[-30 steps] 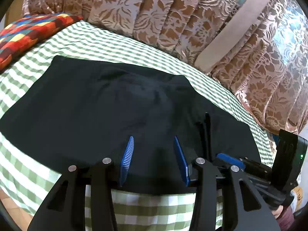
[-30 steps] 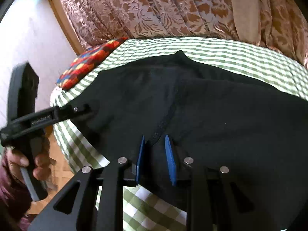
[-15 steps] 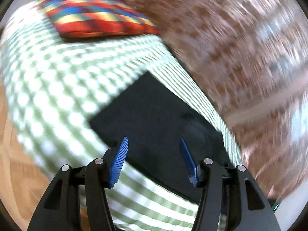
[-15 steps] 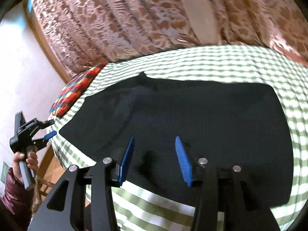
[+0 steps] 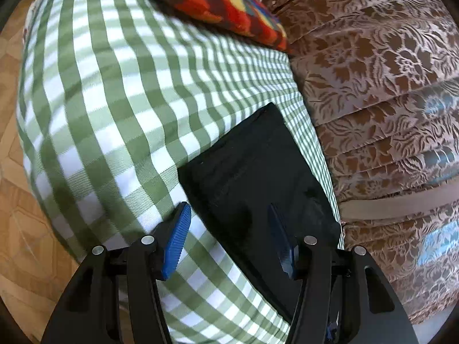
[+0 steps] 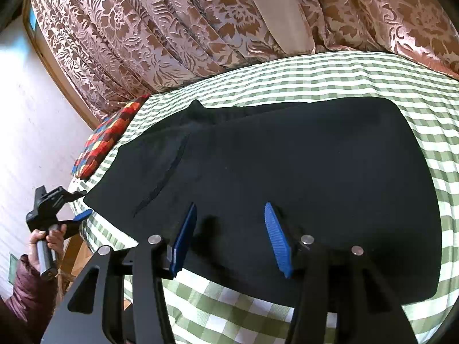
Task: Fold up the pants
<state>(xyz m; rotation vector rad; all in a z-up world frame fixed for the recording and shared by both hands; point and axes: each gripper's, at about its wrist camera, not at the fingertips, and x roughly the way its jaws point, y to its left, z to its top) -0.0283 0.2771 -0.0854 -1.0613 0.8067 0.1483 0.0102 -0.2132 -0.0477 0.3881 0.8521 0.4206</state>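
Note:
Black pants [image 6: 287, 166] lie flat, folded lengthwise, on a green and white checked tablecloth [image 6: 315, 71]. My right gripper [image 6: 232, 235] is open and empty, just above the near edge of the pants. My left gripper [image 5: 229, 238] is open and empty at the left end of the pants [image 5: 252, 177], its jaws astride the near corner of that end. The left gripper also shows in the right wrist view [image 6: 77, 209], at the table's left edge beside the end of the pants.
A multicoloured patchwork cushion [image 5: 218, 3] lies at the far left of the table, also seen in the right wrist view [image 6: 109, 137]. Brown floral curtains [image 6: 200, 23] hang right behind the table. Wooden floor [image 5: 17, 215] lies past the table's left edge.
Both grippers have let go of the pants and opened. The left gripper swung out to the left end of the pants. The right gripper pulled back and up from the near edge.

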